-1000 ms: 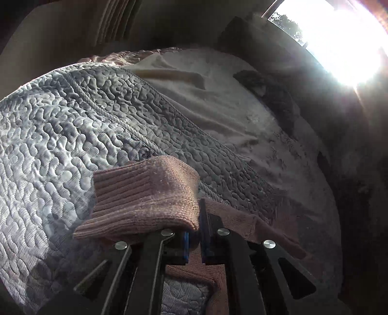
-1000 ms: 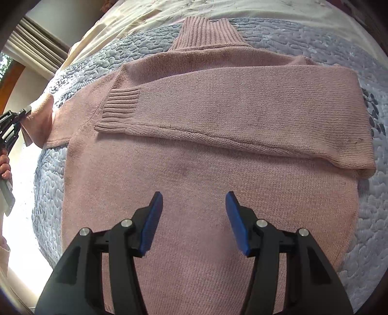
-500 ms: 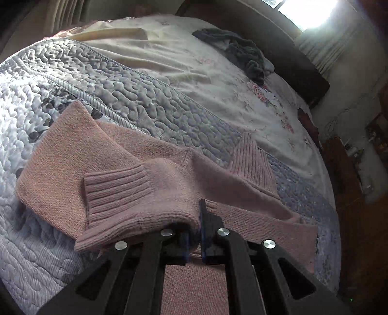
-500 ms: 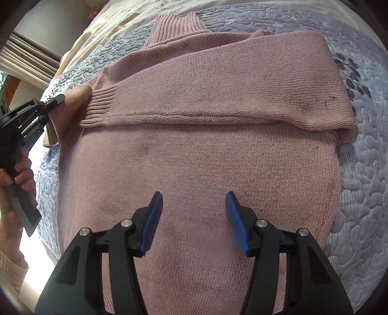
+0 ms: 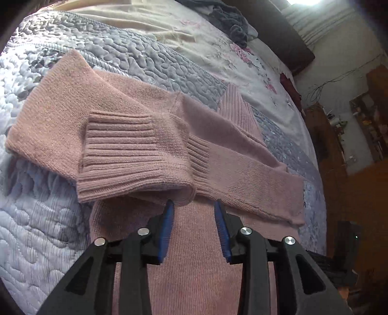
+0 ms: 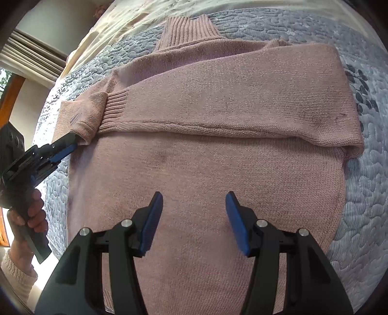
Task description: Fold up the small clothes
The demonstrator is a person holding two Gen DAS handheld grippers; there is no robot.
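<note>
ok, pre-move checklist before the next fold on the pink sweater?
1. Left gripper open, clear of cuff: ok.
2. Right gripper open, empty: ok.
3. Pink knitted sweater body flat on the grey quilted bedspread: ok.
4. Right-side sleeve folded across chest: ok.
5. Left-side sleeve cuff only reaches the other cuff, bunched: not ok.
6. Bottom hem: cannot tell.

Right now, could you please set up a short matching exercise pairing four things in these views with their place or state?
Things:
1. left gripper
2. turtleneck collar
3. dark clothes
4. pink sweater

States:
A. sleeves folded across its body
B. open, beside a ribbed cuff
C. heaped on the floral sheet
D. resting on the grey quilt

Pairs: 1-B, 2-D, 3-C, 4-A
</note>
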